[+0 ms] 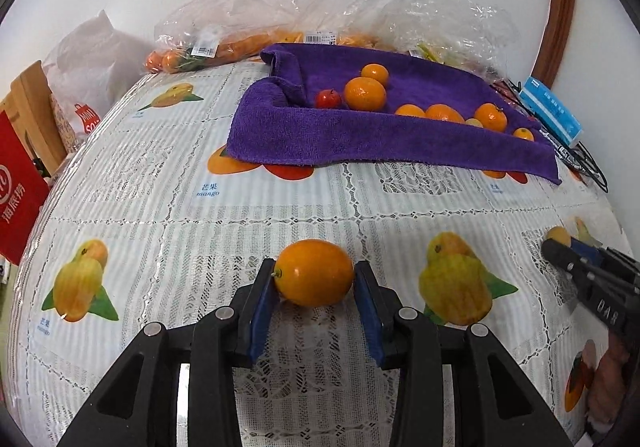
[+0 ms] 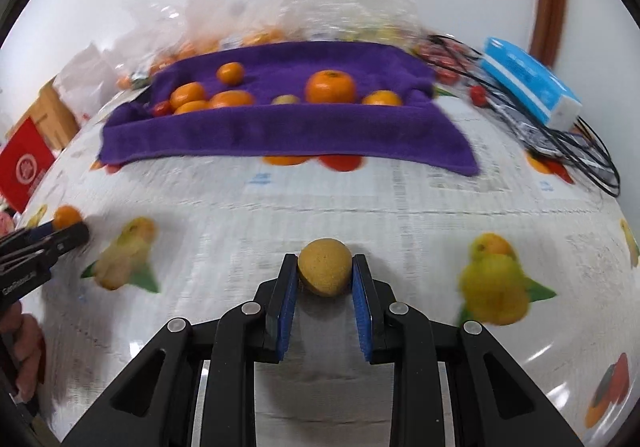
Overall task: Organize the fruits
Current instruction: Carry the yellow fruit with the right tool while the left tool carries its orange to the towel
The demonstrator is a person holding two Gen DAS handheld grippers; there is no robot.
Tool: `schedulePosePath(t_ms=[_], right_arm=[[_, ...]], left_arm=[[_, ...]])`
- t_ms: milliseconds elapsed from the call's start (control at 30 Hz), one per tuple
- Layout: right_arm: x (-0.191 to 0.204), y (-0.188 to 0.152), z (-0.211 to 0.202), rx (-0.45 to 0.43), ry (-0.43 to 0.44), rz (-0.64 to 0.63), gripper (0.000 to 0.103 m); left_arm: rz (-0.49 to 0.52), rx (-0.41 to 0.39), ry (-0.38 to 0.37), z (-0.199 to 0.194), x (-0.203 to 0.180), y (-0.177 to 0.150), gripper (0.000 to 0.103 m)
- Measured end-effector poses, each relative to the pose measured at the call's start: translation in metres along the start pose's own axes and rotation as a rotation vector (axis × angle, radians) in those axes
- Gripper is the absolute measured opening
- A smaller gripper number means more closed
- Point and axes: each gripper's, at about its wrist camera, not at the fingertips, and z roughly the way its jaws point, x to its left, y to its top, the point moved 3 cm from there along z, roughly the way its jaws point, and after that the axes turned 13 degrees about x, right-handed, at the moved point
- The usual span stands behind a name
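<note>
My left gripper (image 1: 314,276) is shut on an oval orange kumquat (image 1: 314,271), a blue pad against each end, just above the fruit-print tablecloth (image 1: 200,231). In the right wrist view it reaches in from the left edge (image 2: 76,230) with the orange fruit (image 2: 66,216) at its tip. My right gripper (image 2: 325,269) is shut on a small round tan fruit (image 2: 325,273); in the left wrist view it enters from the right (image 1: 554,247). Beyond both lies a purple towel (image 1: 360,139) bearing several oranges (image 1: 365,93) and a small red fruit (image 1: 328,99).
Clear plastic bags (image 1: 240,43) of orange produce line the wall behind the towel. A blue tissue pack (image 1: 552,111) and black cables (image 1: 588,167) lie at the back right. A red bag (image 1: 20,187) stands off the table's left edge. A hand (image 2: 28,347) shows at lower left.
</note>
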Motion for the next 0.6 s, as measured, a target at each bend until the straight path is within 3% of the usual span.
schedulePosePath(t_ms=[300,600], right_arm=[[0.053,-0.004,-0.001,-0.002,-0.004,-0.094,0.026],[0.027,-0.001,-0.003,-0.001,0.128,0.036,0.027]], left_arm=[[-0.023,-0.007,-0.051,-0.001,0.006,0.0,0.037],[-0.044,-0.015,-0.092,-0.001,0.011,0.0,0.036]])
